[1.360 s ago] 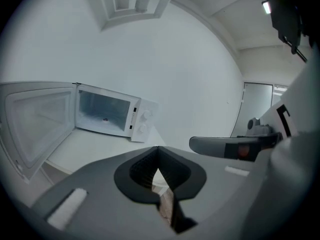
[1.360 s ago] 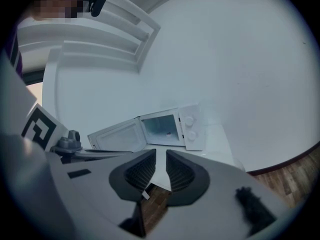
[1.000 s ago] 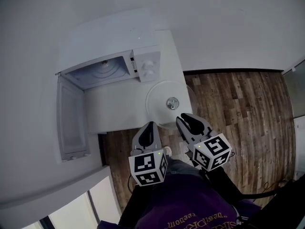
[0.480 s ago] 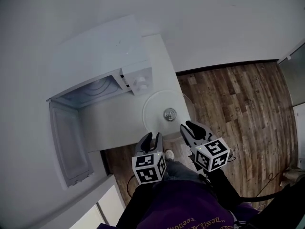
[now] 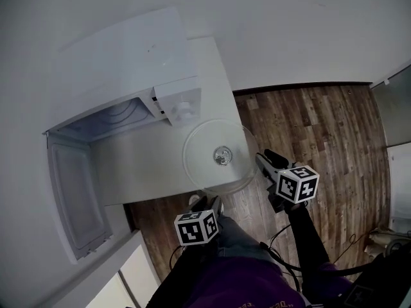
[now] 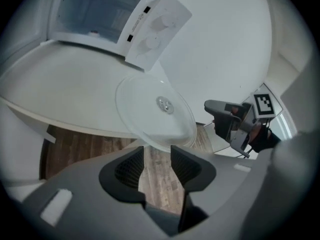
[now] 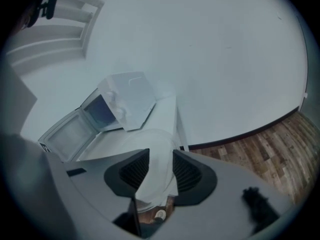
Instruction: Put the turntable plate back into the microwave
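white counter (image 5: 141,165) holds the open microwave (image 5: 128,63); white wall (image 5: 289,31), wood floor (image 5: 321,127).

- No legible words, brand names or numbers anywhere.
- Black-and-white square code markers on the cubes of the left gripper (image 5: 207,202) and right gripper (image 5: 263,156): patterns only, no letters.
- Small dark marks, possibly labels, on the microwave control panel (image 6: 152,31): too small to read.

Glass plate (image 5: 207,167) flat beside open microwave (image 5: 122,63)
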The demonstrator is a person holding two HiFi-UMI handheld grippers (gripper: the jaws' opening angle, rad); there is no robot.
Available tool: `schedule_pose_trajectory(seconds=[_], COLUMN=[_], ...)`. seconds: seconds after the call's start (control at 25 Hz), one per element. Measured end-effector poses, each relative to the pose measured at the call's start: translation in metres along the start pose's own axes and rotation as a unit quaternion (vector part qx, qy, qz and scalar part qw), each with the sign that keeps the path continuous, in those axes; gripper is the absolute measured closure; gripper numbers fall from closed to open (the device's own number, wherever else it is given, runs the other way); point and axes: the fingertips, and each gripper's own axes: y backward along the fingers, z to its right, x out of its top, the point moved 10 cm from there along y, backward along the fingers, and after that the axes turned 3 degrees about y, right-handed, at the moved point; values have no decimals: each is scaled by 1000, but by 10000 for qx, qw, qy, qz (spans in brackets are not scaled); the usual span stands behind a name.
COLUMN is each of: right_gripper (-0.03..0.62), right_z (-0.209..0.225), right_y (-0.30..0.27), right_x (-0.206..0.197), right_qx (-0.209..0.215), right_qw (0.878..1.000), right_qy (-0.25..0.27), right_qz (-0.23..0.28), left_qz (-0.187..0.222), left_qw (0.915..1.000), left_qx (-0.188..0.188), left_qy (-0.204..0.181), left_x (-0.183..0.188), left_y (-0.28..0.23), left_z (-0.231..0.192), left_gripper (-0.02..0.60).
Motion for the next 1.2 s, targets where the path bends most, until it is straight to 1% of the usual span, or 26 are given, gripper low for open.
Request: schedule_pose_trajectory(seconds=[0.08,0.12,0.2,0.28,0.44,0.56,0.72,0.8,0.88,0.92,1.08,1.2], right_gripper=[448,447,441,437,436,436,436,436,437,440,465,468], right_z=[15,21,29,34,41,42,41,42,42,42,44,43], right_y=[-9,-14,-23,-29,-34,-39,-46,-48,-48,-48,-45,-44], right_x=[-1,-3,-8,-14,-26,-33,-42,-45,-45,-45,-45,-44], right_qx=[117,212,415,534,659,897,1202,1240,1237,1246,1369,1326], right_qw=[9997,9992,9976,9959,9928,9891,9817,9801,9816,9818,9784,9790], right_qy=[-137,-196,-305,-433,-768,-900,-1168,-1235,-1162,-1160,-1345,-1341], right_qz=[-171,-268,-463,-587,-644,-747,-899,-936,-877,-843,-772,-776], left_qz=[-98,-122,-86,19,352,598,775,882,965,1007,1236,1339], left_qw=[9989,9976,9942,9900,9817,9768,9719,9690,9683,9678,9589,9537], left_qx=[-236,-346,-552,-725,-840,-915,-931,-921,-903,-907,-1112,-1167], left_qy=[391,585,919,1211,1673,1841,2019,2118,2119,2120,2298,2425], left_x=[-2,-3,-4,-5,-7,-6,-5,-5,-4,-4,-7,-9], left_y=[-9,-13,-21,-28,-35,-38,-46,-49,-50,-51,-49,-47], left_z=[-1,-2,-4,-5,-5,-1,1,1,3,4,2,3], left_gripper=[394,373,353,351,354,356,367,397,414,412,432,445])
